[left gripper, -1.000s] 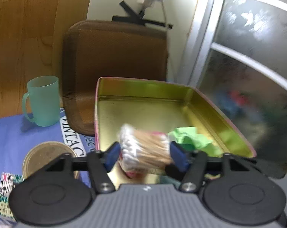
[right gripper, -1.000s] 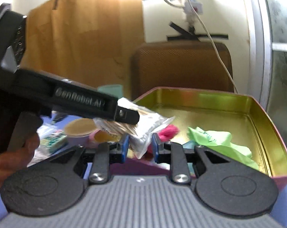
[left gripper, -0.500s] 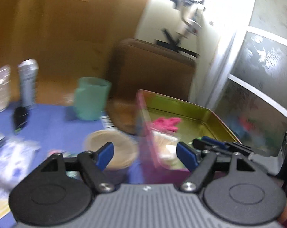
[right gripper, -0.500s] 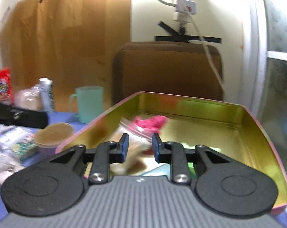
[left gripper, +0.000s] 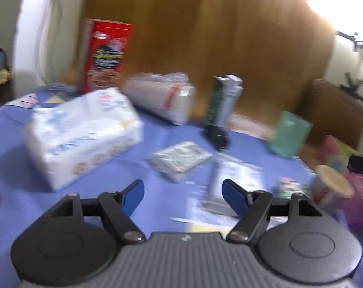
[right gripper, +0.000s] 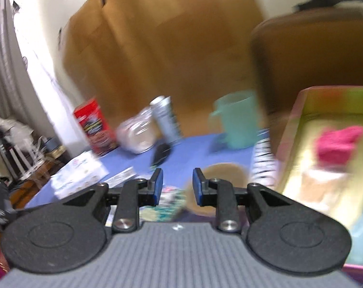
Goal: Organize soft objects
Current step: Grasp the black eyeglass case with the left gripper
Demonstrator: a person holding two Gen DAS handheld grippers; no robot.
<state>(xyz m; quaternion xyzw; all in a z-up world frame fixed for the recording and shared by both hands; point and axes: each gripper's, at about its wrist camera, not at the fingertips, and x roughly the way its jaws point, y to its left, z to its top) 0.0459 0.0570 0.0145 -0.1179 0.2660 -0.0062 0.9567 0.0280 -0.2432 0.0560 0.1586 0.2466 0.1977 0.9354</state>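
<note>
The left gripper (left gripper: 182,193) has its blue pads spread wide with nothing between them, above the blue tablecloth (left gripper: 18,168). Beyond it to the far left lies a white tissue pack (left gripper: 83,134); a small flat packet (left gripper: 181,157) lies just past the gap, and a clear plastic bag (left gripper: 164,96) sits farther back beside a red box (left gripper: 104,55).

The right gripper (right gripper: 177,187) stands with a narrow gap between its pads, gripping nothing. To its right is the gold tin (right gripper: 294,129), holding a pink soft item (right gripper: 337,144). A green mug (right gripper: 239,122) stands beyond the gripper, a round brown lid (right gripper: 226,171) just past the right pad. Both views are blurred.
</note>
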